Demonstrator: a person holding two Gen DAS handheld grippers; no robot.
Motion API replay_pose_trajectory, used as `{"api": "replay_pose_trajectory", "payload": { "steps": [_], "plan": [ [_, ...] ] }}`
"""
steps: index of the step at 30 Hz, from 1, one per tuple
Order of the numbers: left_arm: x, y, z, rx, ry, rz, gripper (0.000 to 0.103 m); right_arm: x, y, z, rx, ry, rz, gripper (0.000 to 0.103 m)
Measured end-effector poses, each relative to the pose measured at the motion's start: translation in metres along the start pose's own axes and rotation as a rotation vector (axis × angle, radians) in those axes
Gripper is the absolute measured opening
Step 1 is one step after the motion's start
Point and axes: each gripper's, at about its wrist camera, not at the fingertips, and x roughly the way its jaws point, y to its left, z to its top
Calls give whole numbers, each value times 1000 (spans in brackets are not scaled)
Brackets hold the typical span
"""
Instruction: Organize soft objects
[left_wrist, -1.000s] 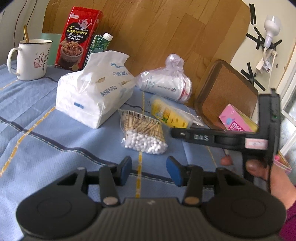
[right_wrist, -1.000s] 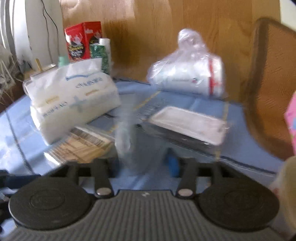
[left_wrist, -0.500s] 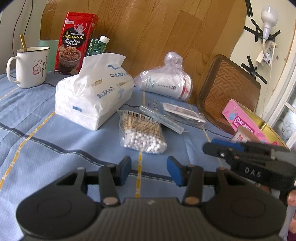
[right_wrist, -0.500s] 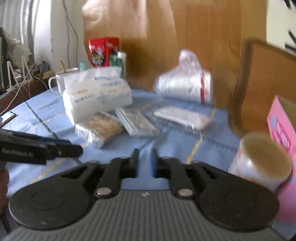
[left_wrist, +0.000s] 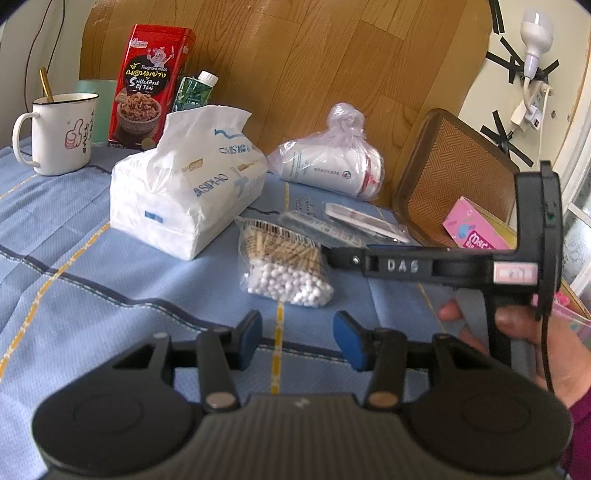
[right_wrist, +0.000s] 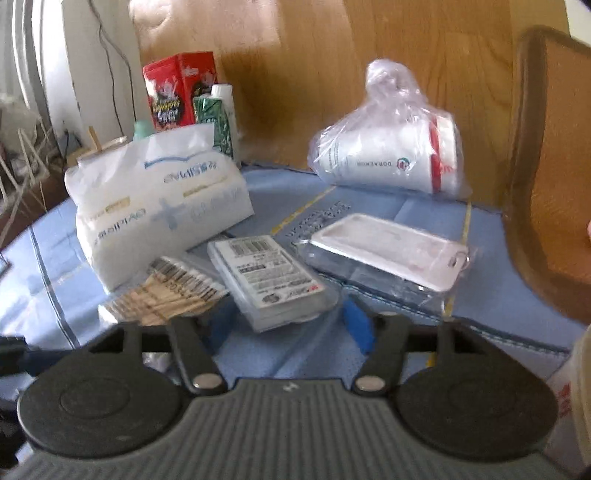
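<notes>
1. The right tool (right_wrist: 288, 325) is spread wide and holds nothing, its blue tips on either side of the near end of the clear flat pack (right_wrist: 266, 280) lying on the worktop (right_wrist: 55, 266). The pack's slick film could slide out as the tips close, since they reach only its near edge.
2. The bag of cotton swabs (right_wrist: 166, 291) touches that pack on its left (the two overlap a little), so a closing tip could pinch both or drag the swabs along.
3. The left tool (left_wrist: 297, 339) is also open and empty, hovering well short of the swabs. With the right tool crossing in front of it, the two could knock together if both reach in.
4. The tissue pack (left_wrist: 184, 192) stands just behind; a push forward could shove it into the mug (left_wrist: 59, 133).
</notes>
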Motion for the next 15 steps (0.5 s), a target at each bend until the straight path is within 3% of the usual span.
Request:
{"api": "replay_pose_trajectory", "payload": {
  "steps": [5, 8, 11, 12, 13, 15],
  "plan": [
    [0, 1, 1, -5, 1, -9, 47, -18, 13, -18, -81, -16, -10, 41],
    [0, 5, 1, -29, 3, -28, 47, -36, 8, -29, -59, -24, -8, 39],
    [-1, 10, 3, -57, 18, -75, 56, -59, 5, -44, -24, -26, -2, 37],
    [-1, 11, 4, -66, 32, -92, 62, -69, 3, -51, -4, -24, 9, 14],
    [-2, 11, 4, -74, 46, -105, 66, -77, 1, -56, 15, -16, 18, 2],
    [-2, 7, 5, -104, 90, -158, 68, -103, -6, -73, 86, -19, 50, 4]
  ]
}}
